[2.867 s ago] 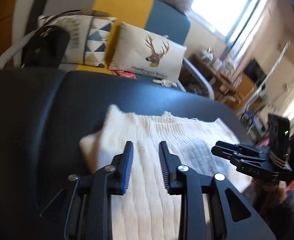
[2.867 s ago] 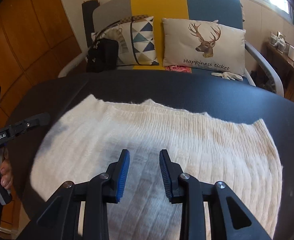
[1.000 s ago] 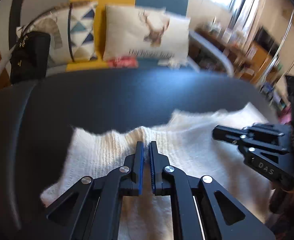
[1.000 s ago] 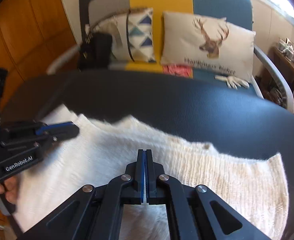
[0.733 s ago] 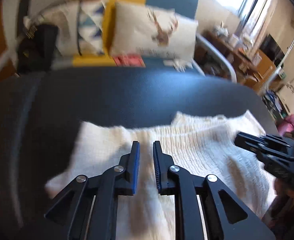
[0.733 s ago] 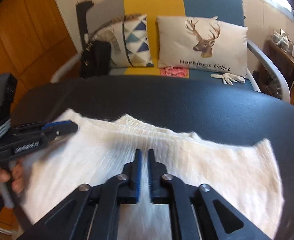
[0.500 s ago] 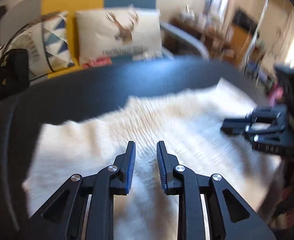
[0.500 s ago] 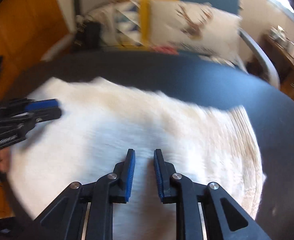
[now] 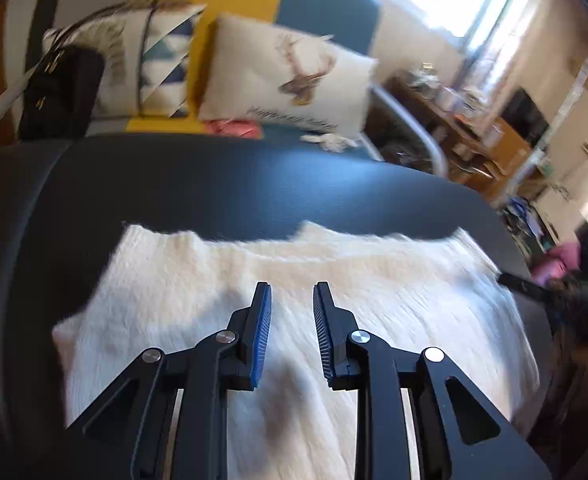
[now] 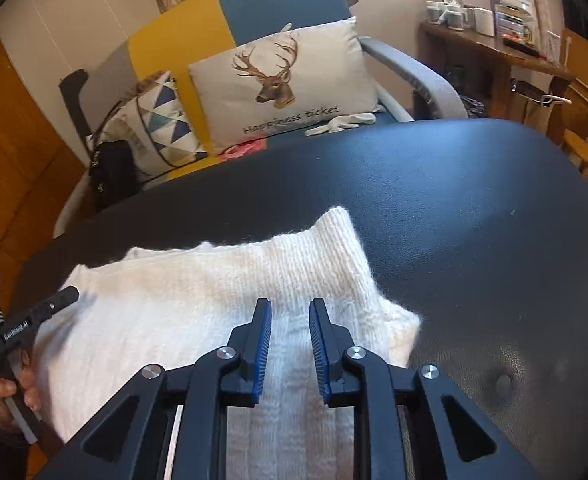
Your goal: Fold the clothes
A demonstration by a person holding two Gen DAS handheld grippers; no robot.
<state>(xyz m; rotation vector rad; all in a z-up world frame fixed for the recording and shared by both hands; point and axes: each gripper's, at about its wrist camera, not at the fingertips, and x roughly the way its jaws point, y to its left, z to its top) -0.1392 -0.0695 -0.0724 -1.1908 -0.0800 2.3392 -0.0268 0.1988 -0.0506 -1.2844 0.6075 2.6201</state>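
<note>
the white knit (image 10: 197, 312) lies folded on the black table (image 10: 474, 208), near its front edge. the right gripper (image 10: 289, 320) and the left gripper (image 9: 291, 304) are above it, jaws just opened, a little apart, nothing between them. a sofa (image 10: 277, 4) is far behind.

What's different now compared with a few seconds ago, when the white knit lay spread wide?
Both grippers pinched the white sweater, folded it narrower and let go. The left gripper and right gripper have just been opening, with nothing between their jaws. The dark table and deer pillow stayed put.
</note>
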